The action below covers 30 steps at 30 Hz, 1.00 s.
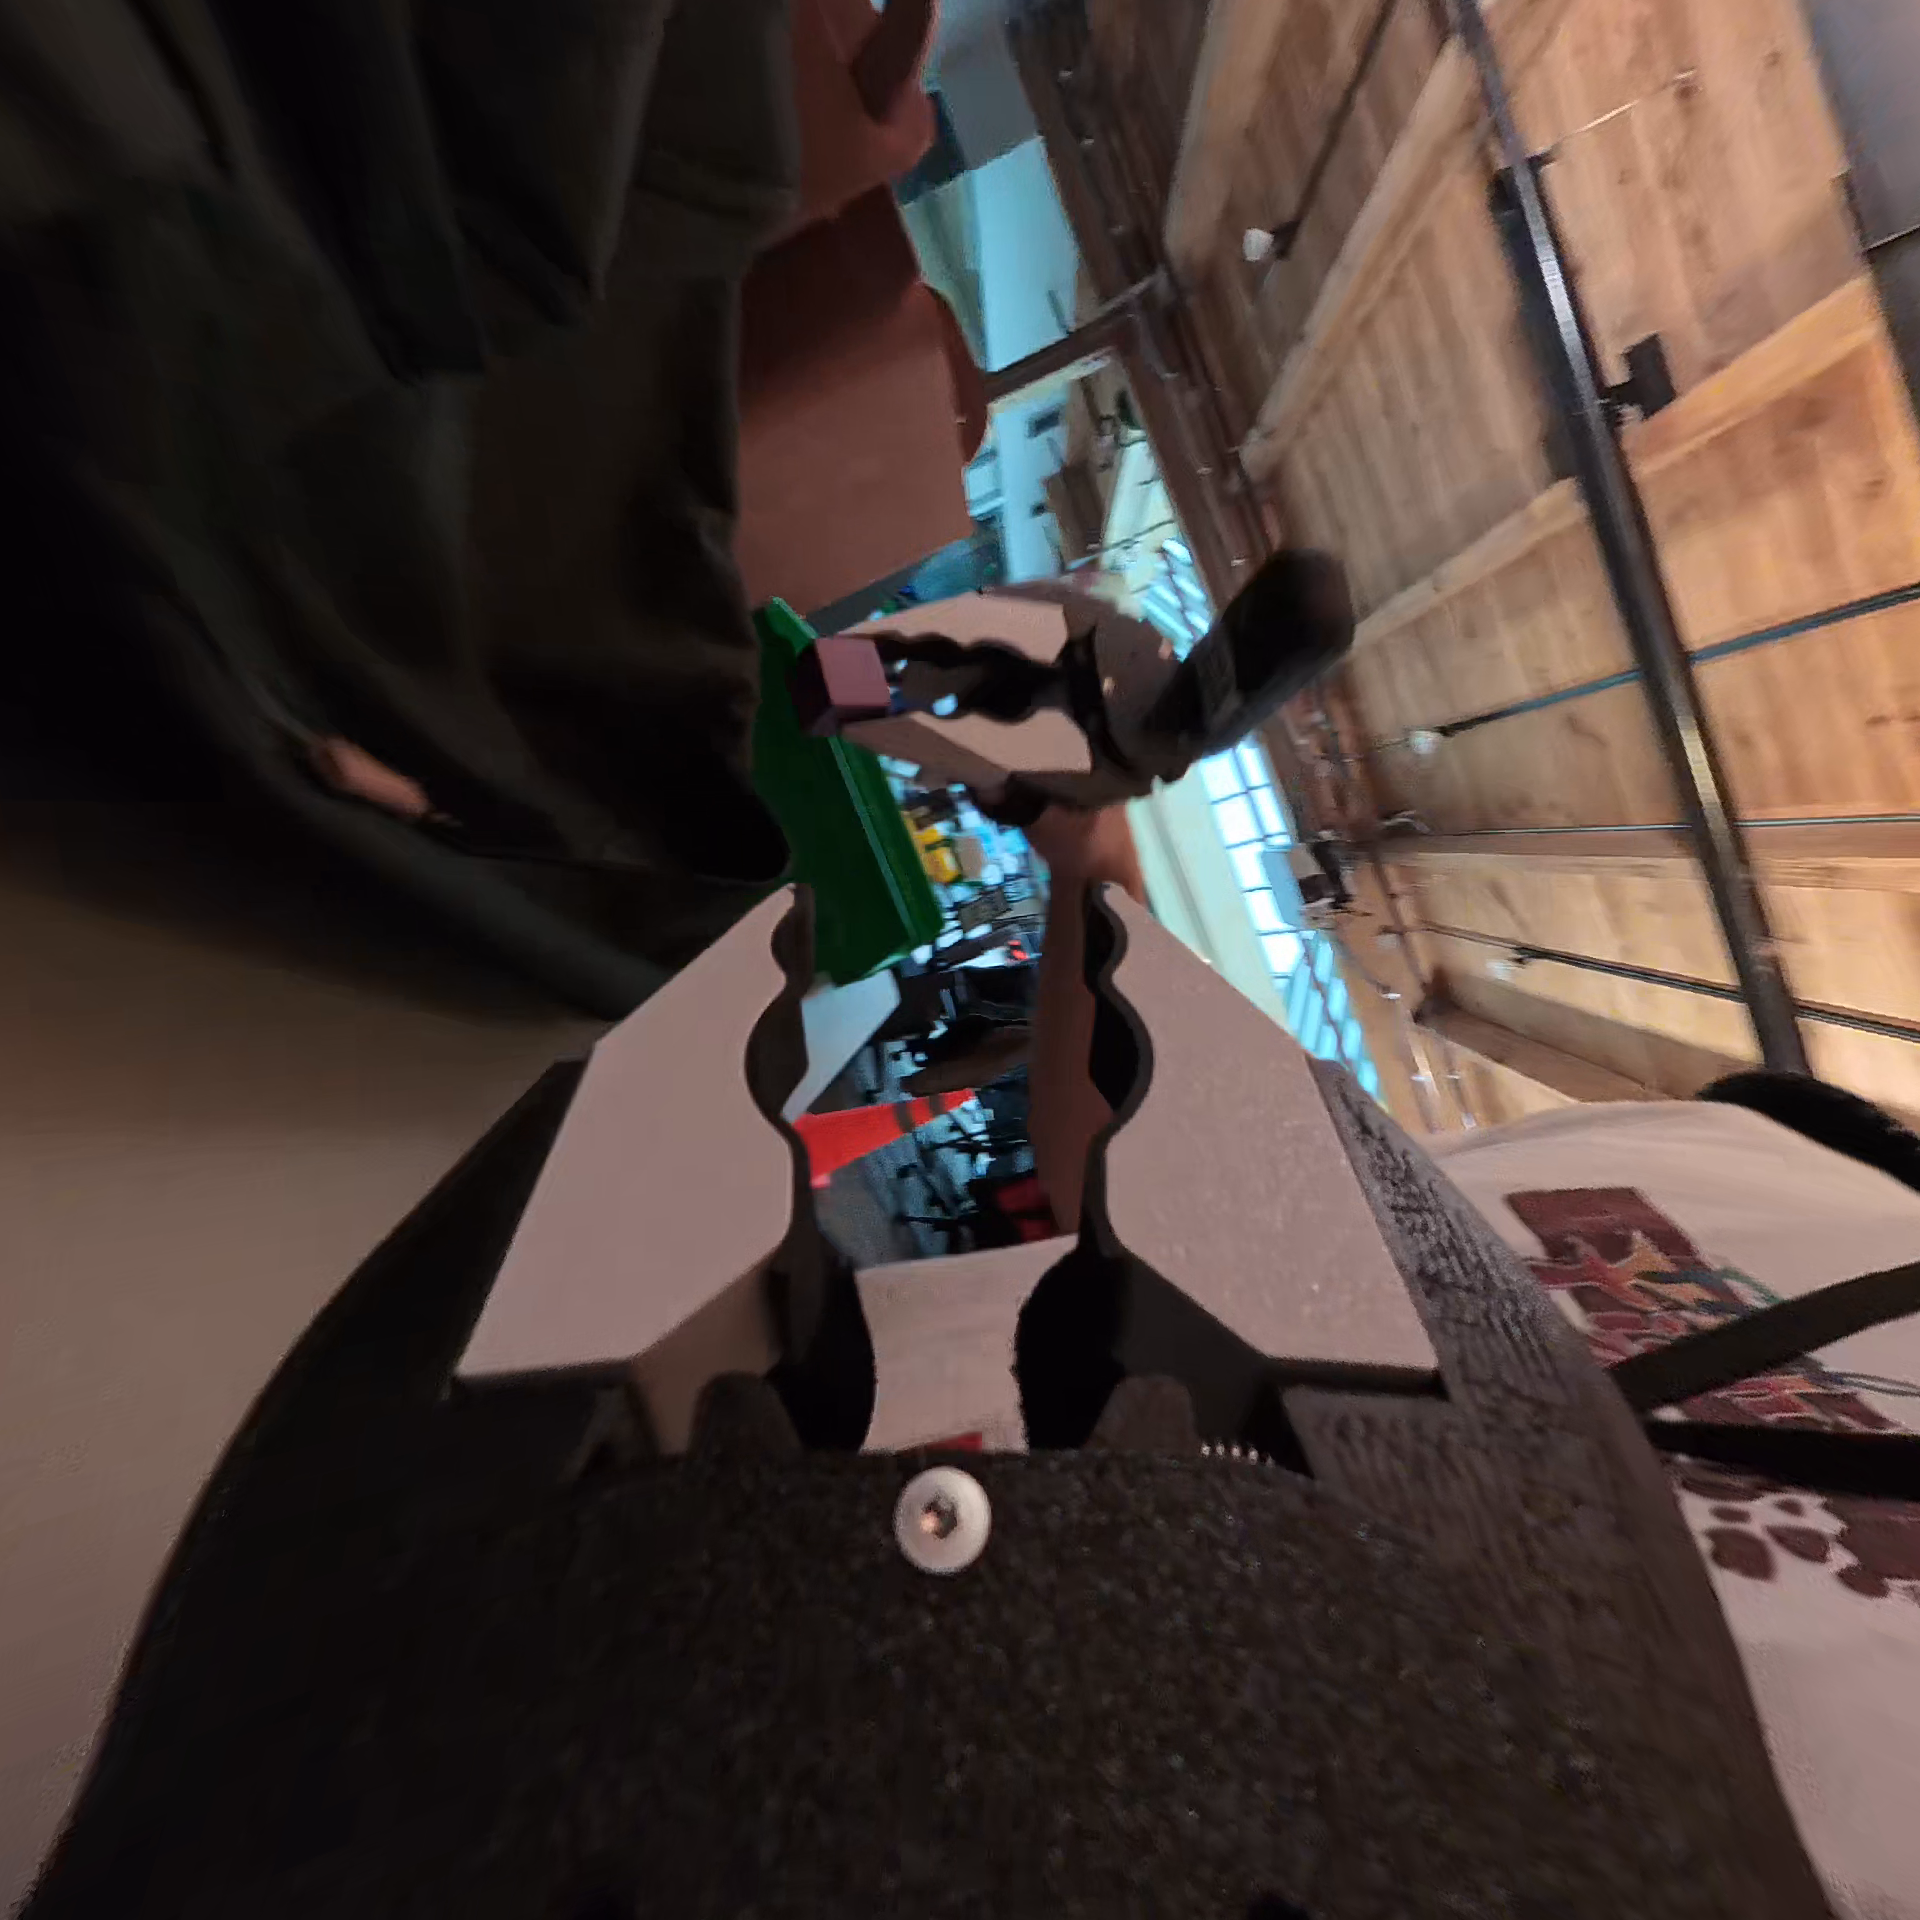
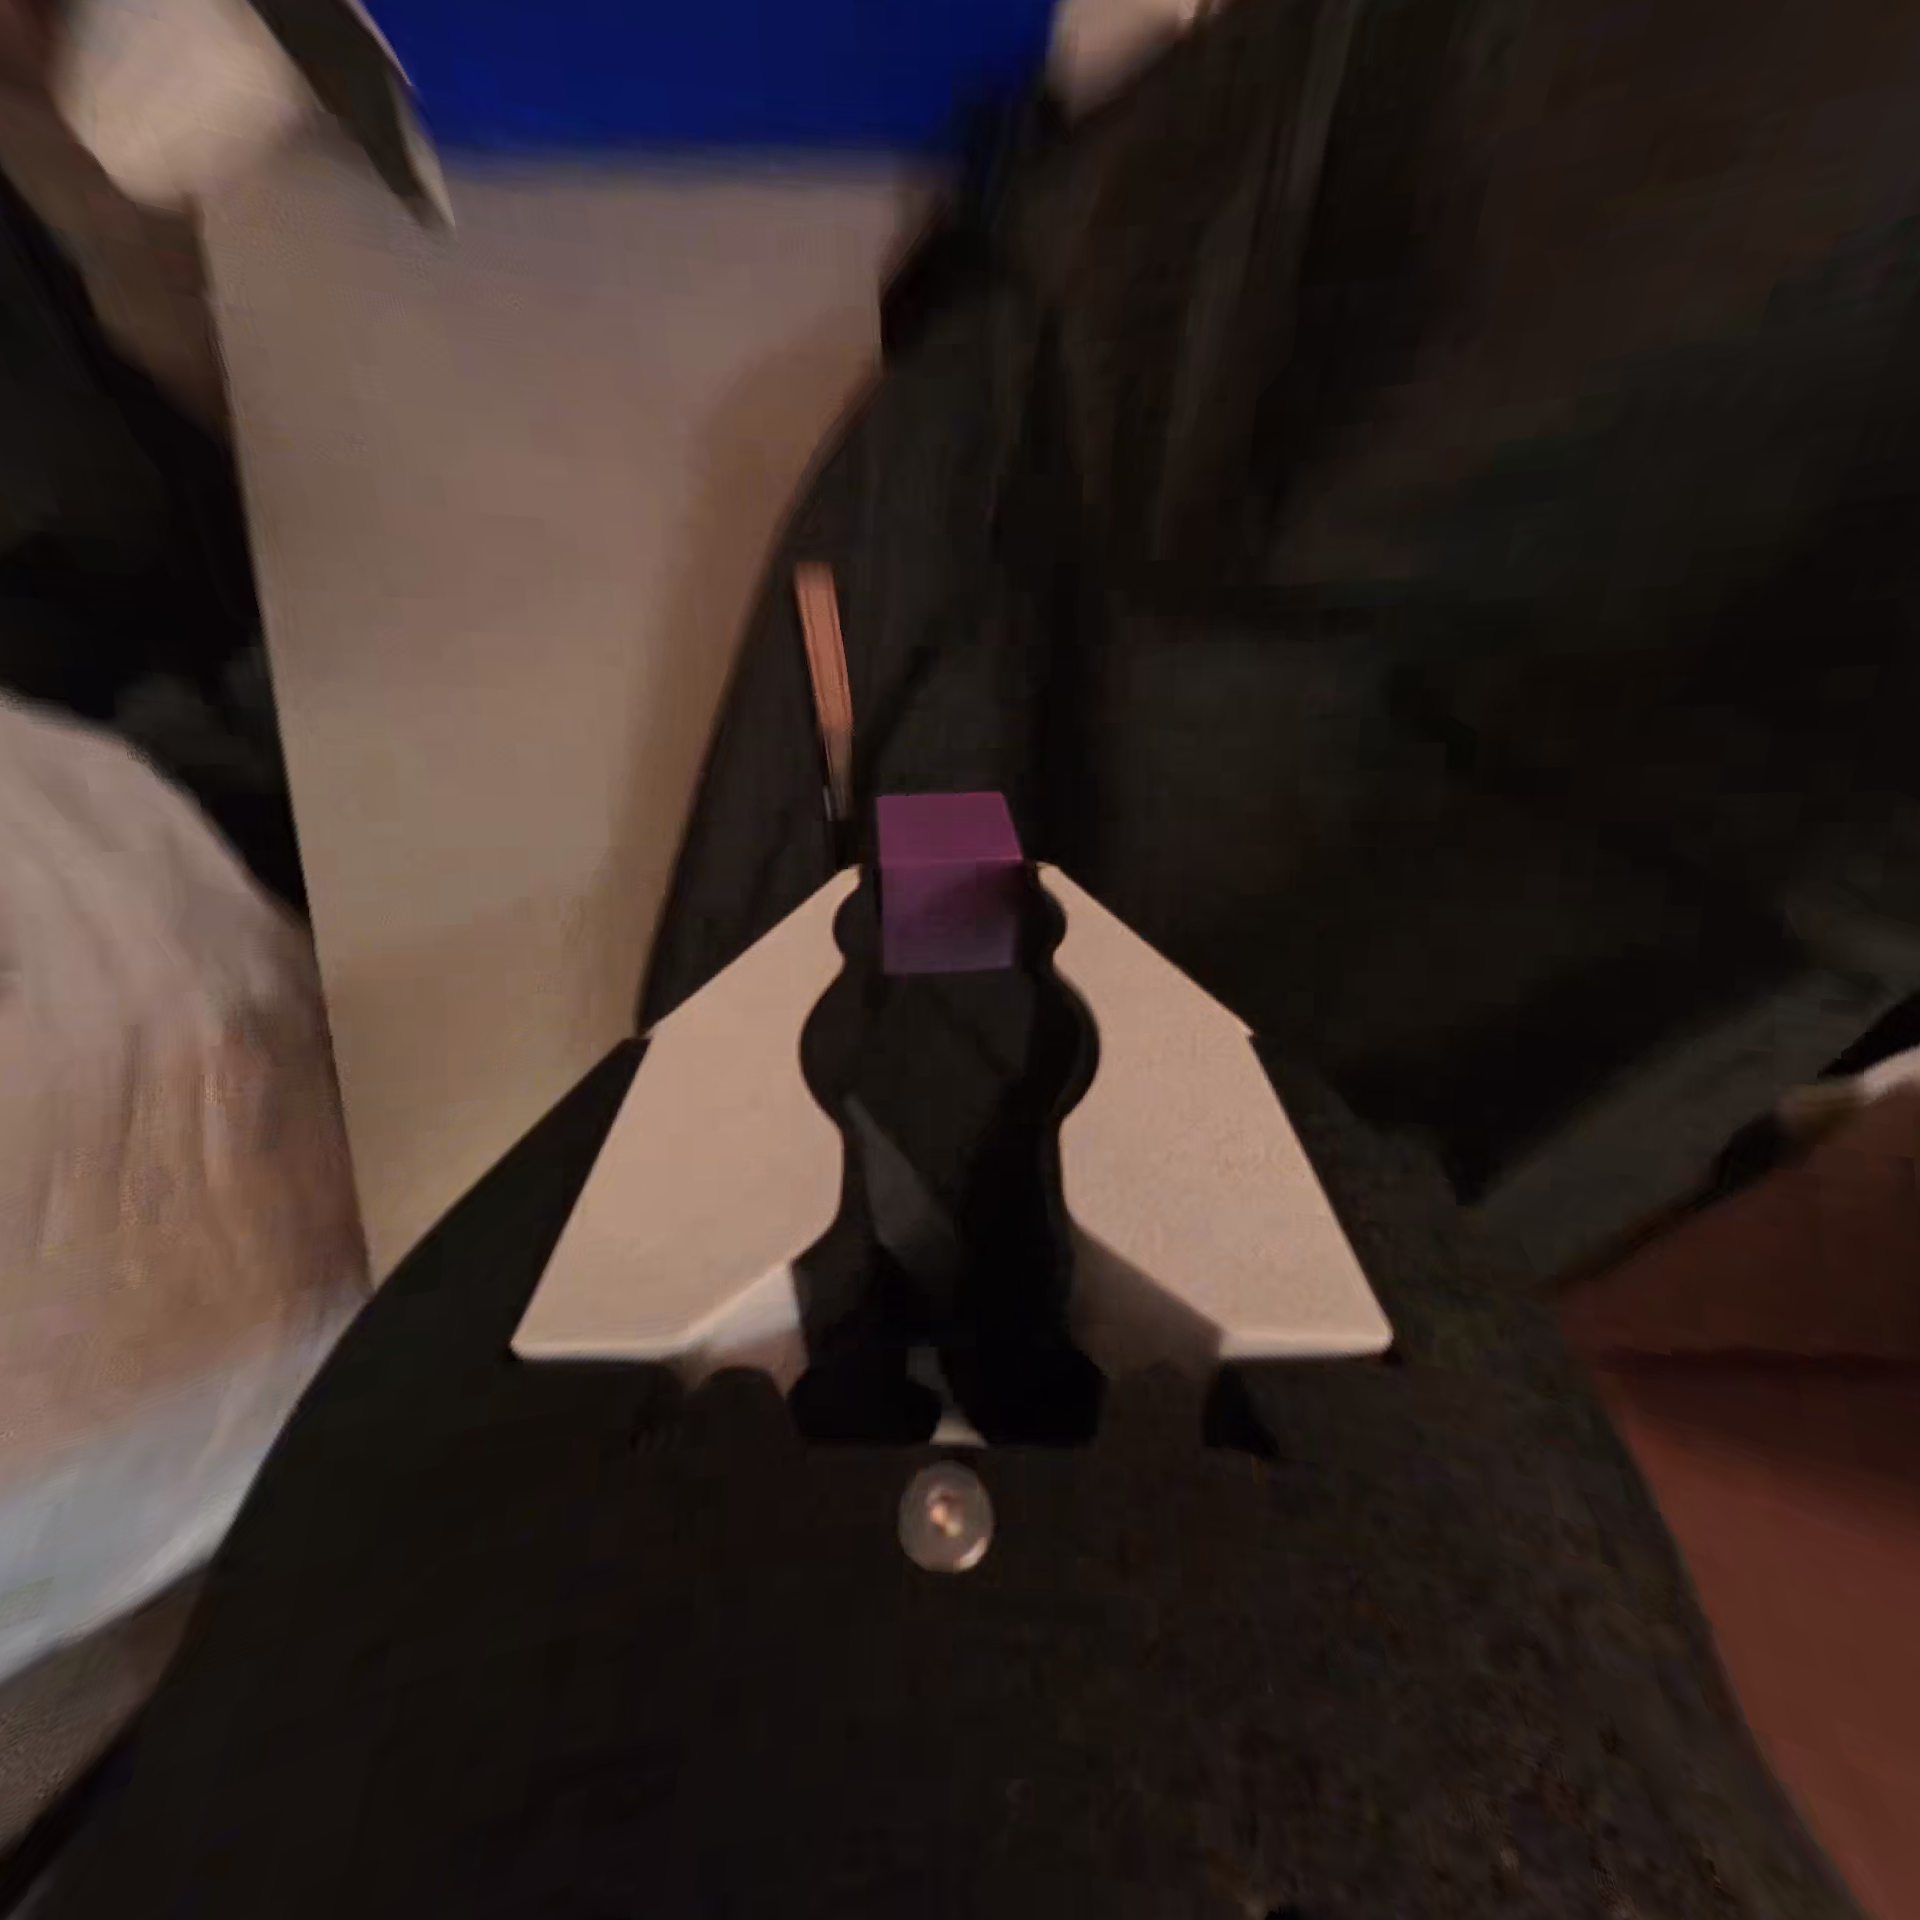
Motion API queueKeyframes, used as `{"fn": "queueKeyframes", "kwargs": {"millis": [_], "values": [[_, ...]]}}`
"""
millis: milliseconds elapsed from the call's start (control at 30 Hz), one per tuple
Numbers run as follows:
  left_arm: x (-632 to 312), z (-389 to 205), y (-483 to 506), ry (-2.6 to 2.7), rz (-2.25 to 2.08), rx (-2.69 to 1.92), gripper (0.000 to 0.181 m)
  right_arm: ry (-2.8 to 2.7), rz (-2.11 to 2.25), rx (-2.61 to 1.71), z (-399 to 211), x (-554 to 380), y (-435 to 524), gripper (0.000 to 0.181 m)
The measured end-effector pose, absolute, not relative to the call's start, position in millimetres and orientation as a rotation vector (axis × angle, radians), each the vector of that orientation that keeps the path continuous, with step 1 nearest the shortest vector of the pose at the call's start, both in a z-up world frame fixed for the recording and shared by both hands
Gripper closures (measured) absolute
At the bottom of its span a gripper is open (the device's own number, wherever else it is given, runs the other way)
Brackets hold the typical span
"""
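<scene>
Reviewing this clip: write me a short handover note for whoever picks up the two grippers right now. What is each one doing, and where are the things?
Right gripper: shut on a small purple cube, pinched at the fingertips and held up in the air close to a person's dark clothing.
Left gripper: open, holding nothing, touching nothing, pointing towards the right gripper.
A green flat board shows just behind the cube in the left wrist view; whether they touch cannot be told.
Done: the cube is gripped and off any surface.
Left: cannot tell from these views. The right wrist view is blurred.
</scene>
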<state>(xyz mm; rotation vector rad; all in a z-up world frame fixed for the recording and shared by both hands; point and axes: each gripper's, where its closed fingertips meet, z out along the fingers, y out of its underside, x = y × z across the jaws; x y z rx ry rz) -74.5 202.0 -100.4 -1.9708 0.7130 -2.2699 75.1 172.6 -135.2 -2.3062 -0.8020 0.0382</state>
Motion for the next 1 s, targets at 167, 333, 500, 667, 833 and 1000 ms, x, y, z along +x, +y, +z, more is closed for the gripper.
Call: {"fn": "queueKeyframes", "kwargs": {"millis": [167,333,500,667,833,1000], "values": [[-96,-125,205,0.706,-2.012,-2.093,0.129,-1.188,-0.017,-2.736,-210,112,179,0.155],[-113,-126,206,0.622,-1.869,-2.087,0.128,-1.517,-0.061,-2.784,-266,113,185,0.155],[-140,-157,216,0.716,-1.415,-2.216,0.128,-1.428,-0.004,-2.748,-261,111,185,0.154],[-182,-165,257,0.779,-1.006,-2.241,0.128,-1.0,0.086,-2.625,-196,118,170,0.137],[-220,-181,323,0.876,-0.701,-2.255,0.128,-0.627,0.315,-2.399,-159,78,129,0.14],[-247,-212,418,0.806,-0.445,-2.315,0.128,-0.381,0.787,-2.074,-151,-29,97,0.145]]}}
